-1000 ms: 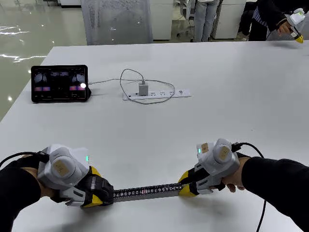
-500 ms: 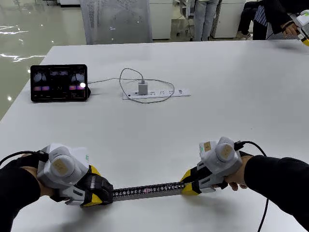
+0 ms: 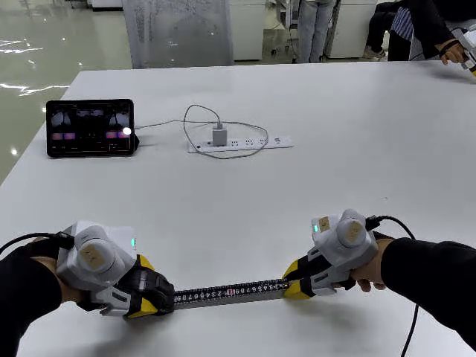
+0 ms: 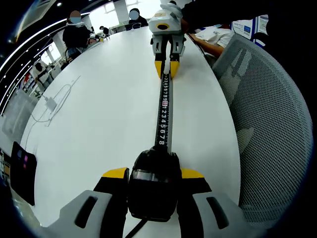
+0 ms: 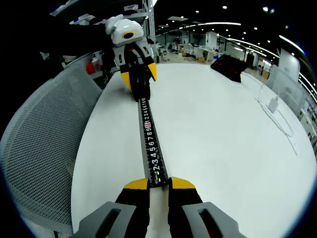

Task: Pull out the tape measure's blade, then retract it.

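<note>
Over table (image 3: 297, 111) — right gripper (image 3: 291, 270) (clamped) grips blade (image 3: 230, 291).

Light: bright and even, from ceiling lamps (image 5: 218, 23).
Glare: white shiny streaks on the floor (image 3: 30, 67); a small shine on the black tape measure (image 4: 153, 186).
Shadows: soft and thin, on the table (image 3: 335, 149) under the left gripper (image 3: 149, 288) and right gripper (image 3: 292, 279).
Sharpness: head view clear; blade (image 4: 162, 114) numbers easy to read.
Edges: both gripper views bend round; the chair (image 4: 267, 124) looks stretched.
Far things: small and fuzzy.
</note>
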{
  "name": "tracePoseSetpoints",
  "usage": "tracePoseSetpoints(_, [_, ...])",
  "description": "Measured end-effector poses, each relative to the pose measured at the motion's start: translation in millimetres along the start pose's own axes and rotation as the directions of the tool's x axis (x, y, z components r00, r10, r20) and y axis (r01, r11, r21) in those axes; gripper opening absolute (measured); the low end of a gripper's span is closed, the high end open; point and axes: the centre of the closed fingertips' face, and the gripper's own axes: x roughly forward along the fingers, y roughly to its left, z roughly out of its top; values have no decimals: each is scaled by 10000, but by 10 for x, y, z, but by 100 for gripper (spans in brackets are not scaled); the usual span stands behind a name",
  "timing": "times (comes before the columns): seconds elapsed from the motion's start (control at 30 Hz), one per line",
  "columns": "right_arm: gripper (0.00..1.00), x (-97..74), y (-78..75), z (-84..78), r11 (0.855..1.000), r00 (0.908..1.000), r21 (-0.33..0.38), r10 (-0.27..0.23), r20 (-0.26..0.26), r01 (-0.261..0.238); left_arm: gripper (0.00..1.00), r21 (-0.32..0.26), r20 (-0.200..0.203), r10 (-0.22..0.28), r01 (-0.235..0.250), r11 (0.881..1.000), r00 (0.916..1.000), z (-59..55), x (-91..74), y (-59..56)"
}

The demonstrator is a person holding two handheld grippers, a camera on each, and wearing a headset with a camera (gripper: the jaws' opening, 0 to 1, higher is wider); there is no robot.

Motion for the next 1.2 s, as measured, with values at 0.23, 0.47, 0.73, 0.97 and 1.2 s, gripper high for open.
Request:
tracePoseSetpoints(0.23, [9, -17, -11, -29, 10000, 10000, -19, -9, -27, 9, 33, 0, 1, 2, -2, 10000, 10000, 10, -11, -11])
tracePoseSetpoints(0.47, [9, -34, -17, -54, 10000, 10000, -39, -21, -70, 21, 33, 0, 6, -12, 12, 10000, 10000, 4, -9, -6])
tracePoseSetpoints(0.73, [9, -67, -23, -86, 10000, 9999, 38, -61, -81, 61, 33, -1, -2, -11, 11, 10000, 10000, 8, -13, -11])
tracePoseSetpoints(0.97, [9, -89, -27, -105, 9999, 9999, 86, -86, -81, 86, 33, 4, -8, -15, 15, 10000, 10000, 11, -19, -15])
tracePoseSetpoints(1.2, [9, -107, -33, -119, 9999, 9999, 92, -96, -87, 97, 33, -1, -10, -19, 19, 10000, 10000, 12, -19, -13])
